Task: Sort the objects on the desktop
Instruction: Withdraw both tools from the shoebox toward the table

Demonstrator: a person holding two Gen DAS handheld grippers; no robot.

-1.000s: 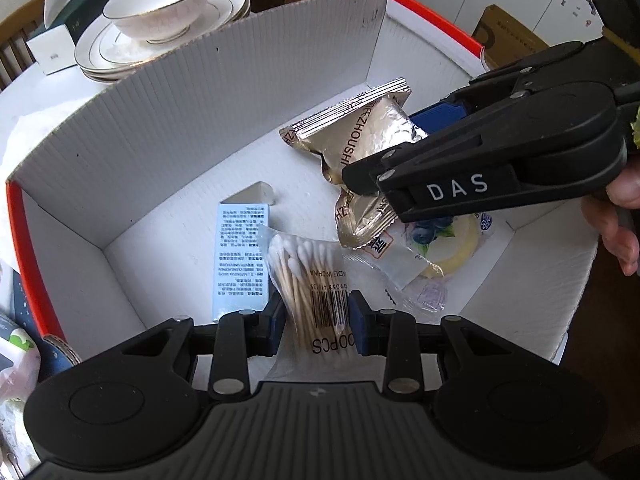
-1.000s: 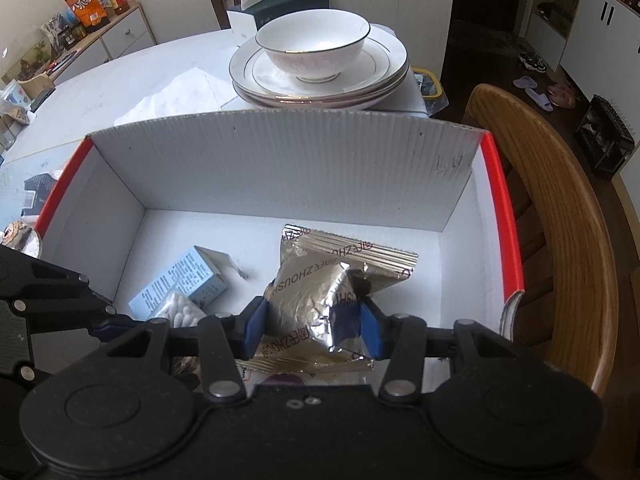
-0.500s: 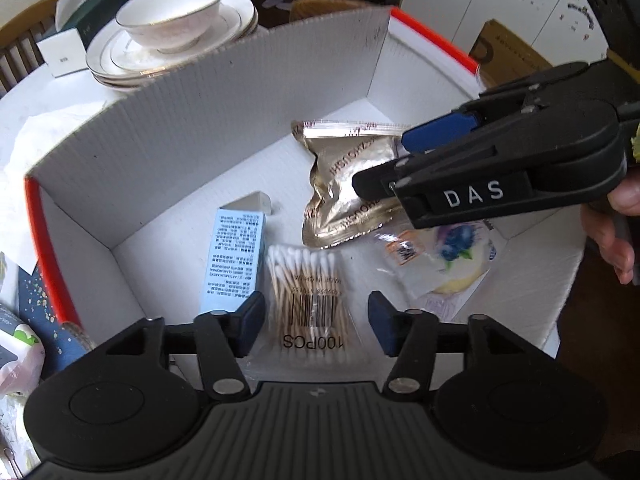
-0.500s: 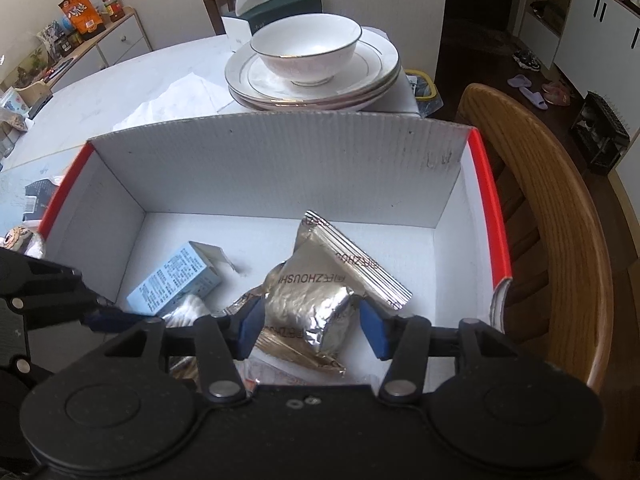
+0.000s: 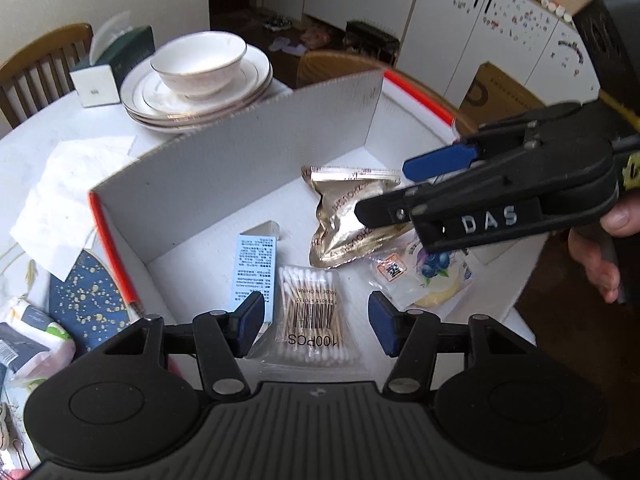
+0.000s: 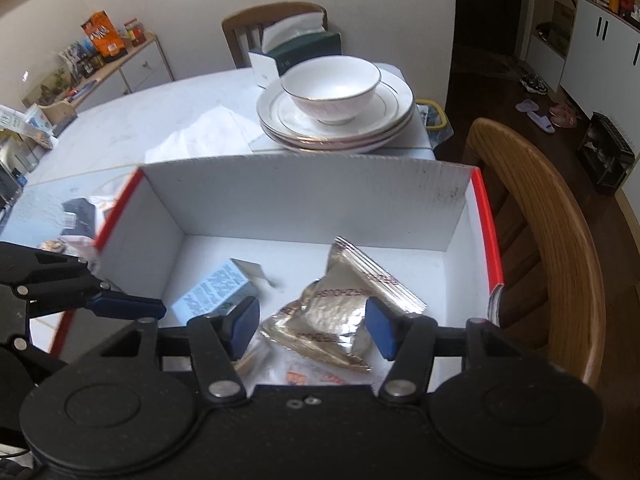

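A white cardboard box with red edges [image 5: 248,156] [image 6: 304,200] holds a pack of cotton swabs [image 5: 310,312], a light blue carton [image 5: 255,266] [image 6: 214,294], a gold foil pouch [image 5: 352,216] [image 6: 340,312] and a clear snack packet with a blueberry print [image 5: 432,276]. My left gripper [image 5: 316,318] is open above the cotton swabs, which lie loose on the box floor. My right gripper [image 6: 308,322] is open above the foil pouch and holds nothing; it also shows in the left wrist view [image 5: 404,188].
A bowl on stacked plates [image 6: 336,100] [image 5: 196,76] and a tissue box [image 6: 300,46] stand behind the box. A wooden chair [image 6: 552,232] is at the right. Paper napkins [image 5: 60,200] and small packets [image 5: 32,328] lie left of the box.
Both grippers have opened and let go: the left released the cotton swabs, the right released the foil pouch. Both have pulled up and back from the box.
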